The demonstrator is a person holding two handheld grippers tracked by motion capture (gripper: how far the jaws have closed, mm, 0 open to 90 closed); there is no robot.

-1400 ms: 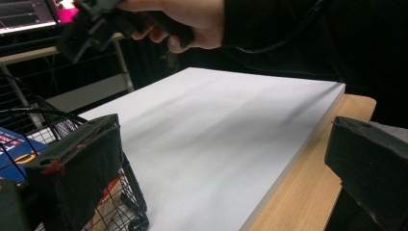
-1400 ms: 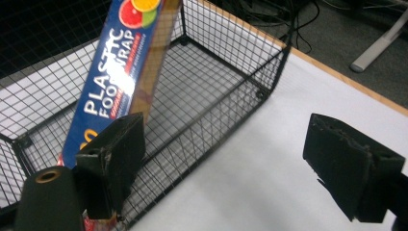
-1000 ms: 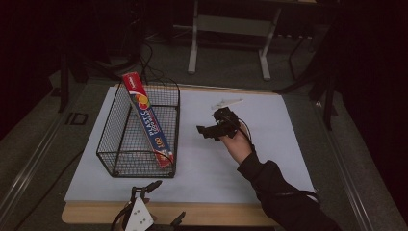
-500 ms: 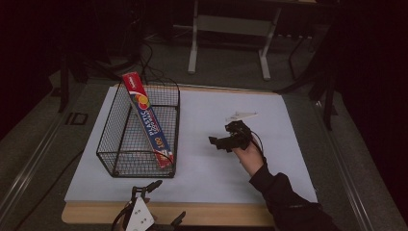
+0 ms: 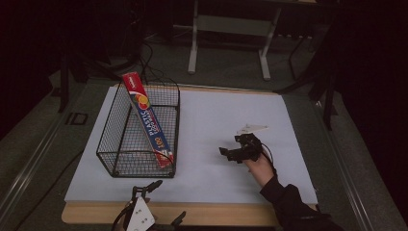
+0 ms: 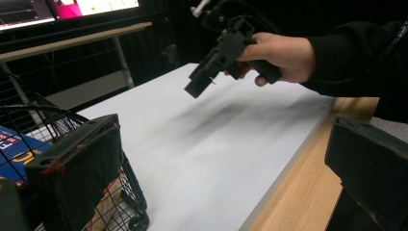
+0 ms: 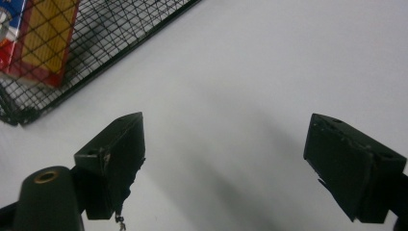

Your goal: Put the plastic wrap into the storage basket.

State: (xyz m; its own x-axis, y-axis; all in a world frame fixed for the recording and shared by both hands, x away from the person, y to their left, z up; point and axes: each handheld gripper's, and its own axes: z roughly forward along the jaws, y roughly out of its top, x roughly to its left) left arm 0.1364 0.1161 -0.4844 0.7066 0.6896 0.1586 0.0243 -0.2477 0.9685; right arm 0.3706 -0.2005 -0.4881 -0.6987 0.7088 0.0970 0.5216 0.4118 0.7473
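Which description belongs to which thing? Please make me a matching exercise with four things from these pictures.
Things:
1. plastic wrap box
2. wire basket
3. right gripper
4. left gripper

Descriptions:
a. at the table's near edge, jaws open
b. leaning inside the basket, one end above the rim
c. black, standing on the white sheet
d. held above the white sheet, empty, jaws open

Pairs: 1-b, 2-c, 3-d, 4-a

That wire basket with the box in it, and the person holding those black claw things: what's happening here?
A person sits at a table with a two-jaw gripper in each hand. The right gripper hangs over the bare white top, jaws open and holding nothing. The left gripper sits at the near edge, by the basket, also open and empty. A long box of plastic wrap leans inside the basket, its top end poking above the rim. Nothing is being gripped at this moment.
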